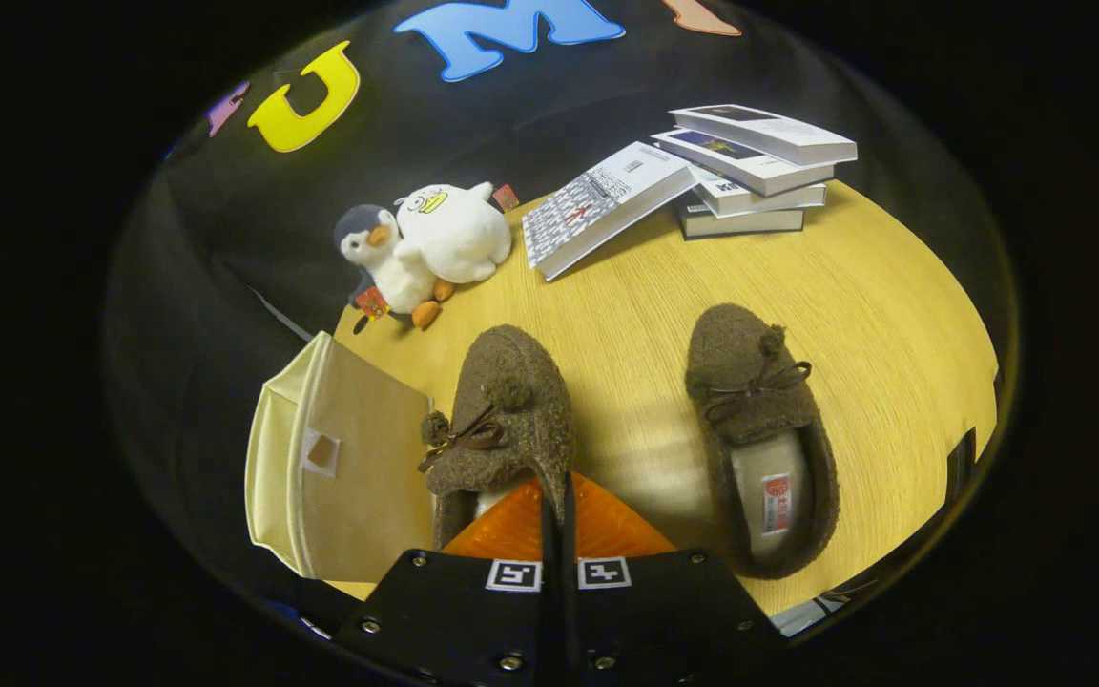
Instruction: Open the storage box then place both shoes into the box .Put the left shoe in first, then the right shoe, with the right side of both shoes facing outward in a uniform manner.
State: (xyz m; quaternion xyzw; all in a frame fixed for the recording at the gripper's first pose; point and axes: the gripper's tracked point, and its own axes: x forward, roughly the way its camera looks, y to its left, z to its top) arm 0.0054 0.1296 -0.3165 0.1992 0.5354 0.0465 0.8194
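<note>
My gripper (556,510) is shut, and its orange fingers (502,530) pinch the right-hand rim of the brown fuzzy left shoe (511,410). That shoe points its toe away from me and leans slightly toward the box, with its bow and pompom on the box side. The beige fabric storage box (340,468) stands just left of the shoe at the table's edge, a small label patch on the face I see. I cannot tell from here whether it is open. The right shoe (759,429) lies flat on the wooden table (874,315) to the right of the fingers, toe away, insole showing.
Two plush toys, a grey penguin (383,262) and a white duck (454,232), sit at the table's far left corner. A stack of books (750,172) lies at the far right, with one book (602,205) leaning against it. Bare tabletop lies between the shoes and beyond them.
</note>
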